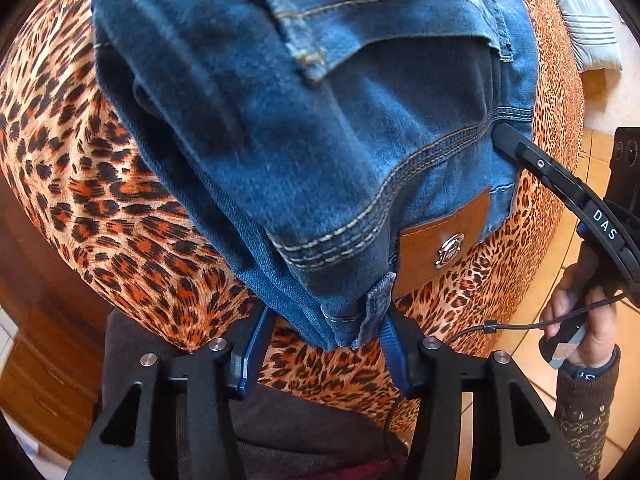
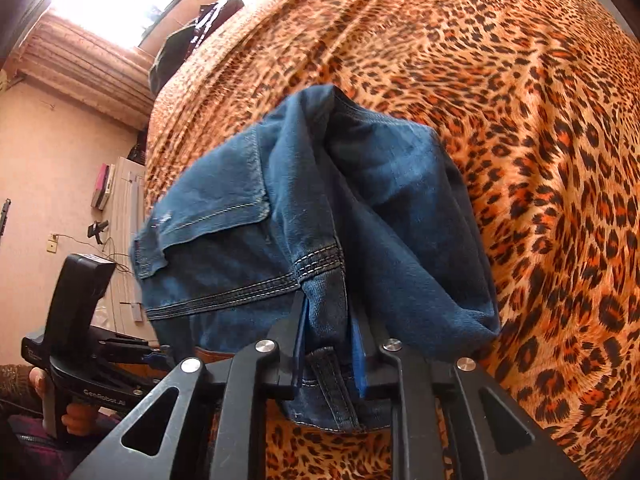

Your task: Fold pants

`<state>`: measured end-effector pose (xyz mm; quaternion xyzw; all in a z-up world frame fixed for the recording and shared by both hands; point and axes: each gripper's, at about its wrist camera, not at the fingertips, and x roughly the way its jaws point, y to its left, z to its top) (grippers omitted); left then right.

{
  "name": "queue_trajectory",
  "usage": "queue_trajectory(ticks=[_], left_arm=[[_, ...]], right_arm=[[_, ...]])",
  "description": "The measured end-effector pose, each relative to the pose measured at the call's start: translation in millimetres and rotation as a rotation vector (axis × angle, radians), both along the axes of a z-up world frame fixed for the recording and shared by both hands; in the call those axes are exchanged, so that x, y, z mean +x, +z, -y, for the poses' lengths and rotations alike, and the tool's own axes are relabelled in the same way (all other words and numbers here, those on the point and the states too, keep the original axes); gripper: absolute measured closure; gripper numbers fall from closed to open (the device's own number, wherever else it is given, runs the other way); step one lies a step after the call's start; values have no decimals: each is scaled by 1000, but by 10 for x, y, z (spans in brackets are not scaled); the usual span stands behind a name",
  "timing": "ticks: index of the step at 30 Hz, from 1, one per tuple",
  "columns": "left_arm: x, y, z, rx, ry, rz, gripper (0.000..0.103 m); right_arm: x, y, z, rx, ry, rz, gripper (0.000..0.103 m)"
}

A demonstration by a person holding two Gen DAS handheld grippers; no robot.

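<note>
At the near edge of the bed [image 2: 520,120], the left tool [image 1: 326,344] has its blue pads on either side of the waistband of the jeans [image 1: 320,140], by a belt loop [image 1: 376,308] — whether they press the denim or only bracket it I cannot tell. The right tool [image 2: 330,360] pinches a fold of waistband along the same edge, its pads pressed onto the cloth. A leather patch [image 1: 444,236] lies just beyond the left tool. Farther in, the jeans sit bunched in a thick, already doubled bundle on the leopard-print cover, well short of the far edge. The fold looks mostly made — this reads as squaring it up. The next move calls for both tools to work level and together, so the layers stay aligned.
</note>
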<state>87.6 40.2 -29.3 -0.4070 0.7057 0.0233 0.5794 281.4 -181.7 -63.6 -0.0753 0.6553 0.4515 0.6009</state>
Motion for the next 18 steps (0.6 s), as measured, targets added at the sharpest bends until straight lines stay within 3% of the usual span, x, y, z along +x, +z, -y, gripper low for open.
queue_trajectory(ticks=[2,6,8,11,15,18], left_arm=[[-15,112,0,10,-32,40,54],[-69,145,-35,-5,-38,61,40],[-69,22,-24,-27,-31,18,41],[-11,-32,-2,-38,-40,0,36],[76,172,11,3,-143,38,42],[66,524,-132,22,-204,126,34]], right_arm=[[35,26,44,33,-43,-43,72],[55,198,246,99,-93,-110,59],[4,177,331,63,-91,-102,62],[-117,179,333,7,-40,8,74],[-166,113,225,-74,-72,50,70],[-144,299,332,0,-146,27,64]])
